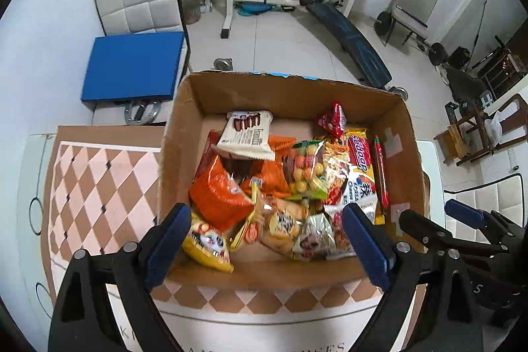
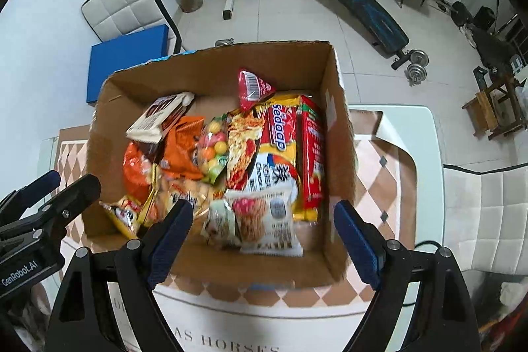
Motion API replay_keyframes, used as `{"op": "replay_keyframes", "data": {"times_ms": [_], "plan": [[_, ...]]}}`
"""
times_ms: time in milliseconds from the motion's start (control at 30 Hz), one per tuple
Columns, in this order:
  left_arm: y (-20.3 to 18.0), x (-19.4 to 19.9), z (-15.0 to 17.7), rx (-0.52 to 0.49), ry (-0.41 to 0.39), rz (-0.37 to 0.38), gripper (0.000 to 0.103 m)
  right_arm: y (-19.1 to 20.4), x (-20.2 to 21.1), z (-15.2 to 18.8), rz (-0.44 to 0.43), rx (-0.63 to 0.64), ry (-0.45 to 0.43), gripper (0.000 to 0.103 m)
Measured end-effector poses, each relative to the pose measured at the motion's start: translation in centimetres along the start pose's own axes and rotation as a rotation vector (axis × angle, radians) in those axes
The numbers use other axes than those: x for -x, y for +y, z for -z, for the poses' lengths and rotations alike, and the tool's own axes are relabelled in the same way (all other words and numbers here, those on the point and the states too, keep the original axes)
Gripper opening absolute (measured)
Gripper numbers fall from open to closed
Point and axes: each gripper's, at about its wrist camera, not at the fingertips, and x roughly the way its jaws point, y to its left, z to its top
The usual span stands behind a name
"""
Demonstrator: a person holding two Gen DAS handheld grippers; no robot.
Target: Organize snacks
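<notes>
Firstly, left wrist view: left tool spread wide, empty, poised above cardboard box on patterned desk. Box holding heaped snacks: orange bag, white wafer pack, Sedaap noodles, candy bag. Right tool partly visible at frame edge.

Next, right wrist view: right tool likewise wide, gripping nothing, above same box. Red triangular pack near far wall; white noodle packet nearest.
</notes>
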Motion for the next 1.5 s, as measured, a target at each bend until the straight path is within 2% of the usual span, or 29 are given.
{"op": "replay_keyframes", "data": {"times_ms": [200, 400, 633, 1067, 1300, 1500], "plan": [[-0.6, 5.9, 3.1, 0.007, -0.116, -0.017, 0.094, -0.1, 4.8, 3.2, -0.015, -0.004, -0.082, 0.090], [-1.5, 12.5, 7.5, -0.001, -0.247, -0.041, 0.094, 0.2, 11.7, 8.3, -0.024, 0.016, -0.205, 0.090], [-1.9, 18.3, 12.7, -0.012, -0.324, -0.051, 0.094, 0.2, 18.2, 14.5, -0.034, 0.023, -0.302, 0.090], [-2.6, 24.5, 19.1, -0.008, -0.355, -0.028, 0.094, 0.0, 27.1, 22.9, -0.048, 0.032, -0.411, 0.090], [-2.9, 26.5, 20.9, -0.019, -0.382, -0.039, 0.094, 0.4, 30.1, 25.5, -0.038, 0.054, -0.443, 0.090], [-2.9, 26.7, 21.2, -0.015, -0.390, -0.046, 0.094, 0.7, 30.6, 26.2, -0.037, 0.064, -0.440, 0.090]]}}
